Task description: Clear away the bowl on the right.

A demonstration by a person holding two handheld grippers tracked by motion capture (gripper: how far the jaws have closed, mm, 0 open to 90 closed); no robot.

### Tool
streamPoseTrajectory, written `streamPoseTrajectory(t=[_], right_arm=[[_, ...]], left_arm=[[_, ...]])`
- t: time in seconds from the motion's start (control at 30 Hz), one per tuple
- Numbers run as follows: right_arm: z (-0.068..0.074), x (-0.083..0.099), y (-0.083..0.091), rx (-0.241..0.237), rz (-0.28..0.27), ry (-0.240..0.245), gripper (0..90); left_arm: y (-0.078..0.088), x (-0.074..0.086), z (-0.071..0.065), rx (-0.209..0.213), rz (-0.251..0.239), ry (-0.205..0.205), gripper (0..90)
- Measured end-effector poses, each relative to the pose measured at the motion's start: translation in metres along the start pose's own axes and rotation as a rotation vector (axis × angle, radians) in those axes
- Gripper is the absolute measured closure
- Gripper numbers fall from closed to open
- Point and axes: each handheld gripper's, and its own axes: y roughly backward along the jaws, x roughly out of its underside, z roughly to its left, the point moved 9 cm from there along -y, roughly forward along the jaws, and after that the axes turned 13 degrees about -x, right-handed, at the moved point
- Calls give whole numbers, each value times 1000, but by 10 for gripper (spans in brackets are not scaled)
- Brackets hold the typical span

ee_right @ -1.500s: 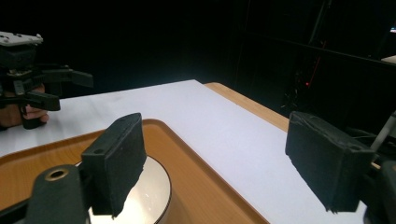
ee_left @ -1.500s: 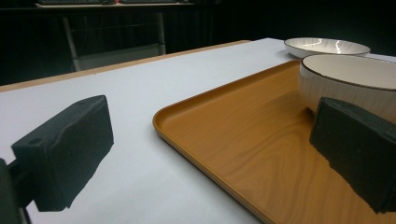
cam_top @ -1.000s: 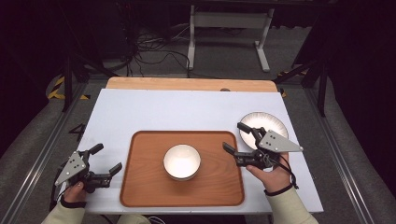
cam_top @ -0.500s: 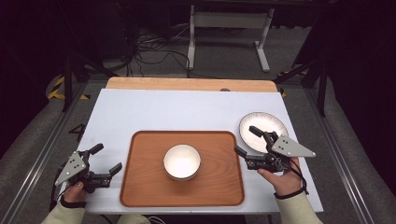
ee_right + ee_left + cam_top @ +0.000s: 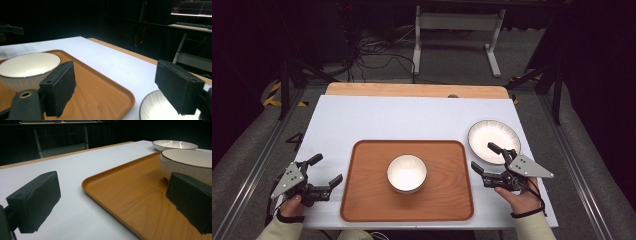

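Seen from above, the white table (image 5: 377,120) fills the middle of the frame. The wooden tray (image 5: 367,195) lies at its lower centre, square to the near edge, probably so both hands can reach it equally. The bowl (image 5: 407,173) stands upright on the tray's middle, well clear of the rim. The plate (image 5: 493,141) rests on the bare table just beyond the tray's upper right corner, apart from it.

The right gripper (image 5: 484,159) sits at lower right, jaws released and spread. One jaw is at the tray's right edge and the other over the plate's near rim. It seems poised between the two, likely about to take the plate.

The left gripper (image 5: 326,169) waits at lower left beside the tray's left edge, jaws likewise released and grasping nothing.
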Motion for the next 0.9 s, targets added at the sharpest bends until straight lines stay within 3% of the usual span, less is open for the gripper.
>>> streamPoseTrajectory(t=[0.2,0.6,0.9], right_arm=[[-5,13,8,30,-1,-17,162],[-17,40,14,43,-5,-36,162],[-19,49,19,54,-32,-69,161]], left_arm=[[0,0,0,0,0,0,2],[0,0,0,0,0,0,2],[0,0,0,0,0,0,2]])
